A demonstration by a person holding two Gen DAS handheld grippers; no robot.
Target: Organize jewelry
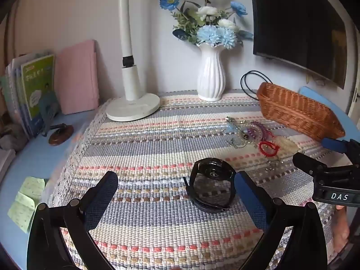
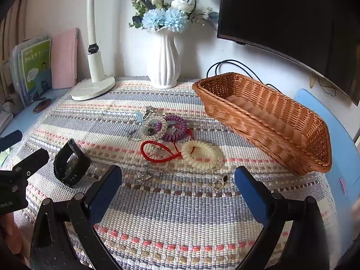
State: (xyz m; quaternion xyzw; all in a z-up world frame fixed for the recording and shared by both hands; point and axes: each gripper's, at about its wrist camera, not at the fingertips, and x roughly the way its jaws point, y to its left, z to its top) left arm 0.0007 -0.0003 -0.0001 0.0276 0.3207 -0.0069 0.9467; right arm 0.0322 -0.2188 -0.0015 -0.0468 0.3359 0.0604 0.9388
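Note:
A black watch (image 1: 211, 183) (image 2: 70, 163) stands on its strap on the woven mat, just left of my left gripper's right finger. My left gripper (image 1: 176, 185) is open and empty. My right gripper (image 2: 178, 177) is open and empty above the mat. Ahead of it lie a cream coil bracelet (image 2: 201, 154), a red cord bracelet (image 2: 157, 151), a purple coil bracelet (image 2: 174, 127), a butterfly charm (image 2: 144, 176) and a small ring piece (image 2: 219, 183). The wicker basket (image 2: 265, 117) (image 1: 299, 110) stands empty at the right.
A white vase of blue flowers (image 2: 163, 60), a white lamp base (image 2: 93, 88) and books (image 2: 33, 67) stand along the back. A dark monitor (image 2: 292, 22) hangs at the right. A green note (image 1: 25, 199) lies on the blue table.

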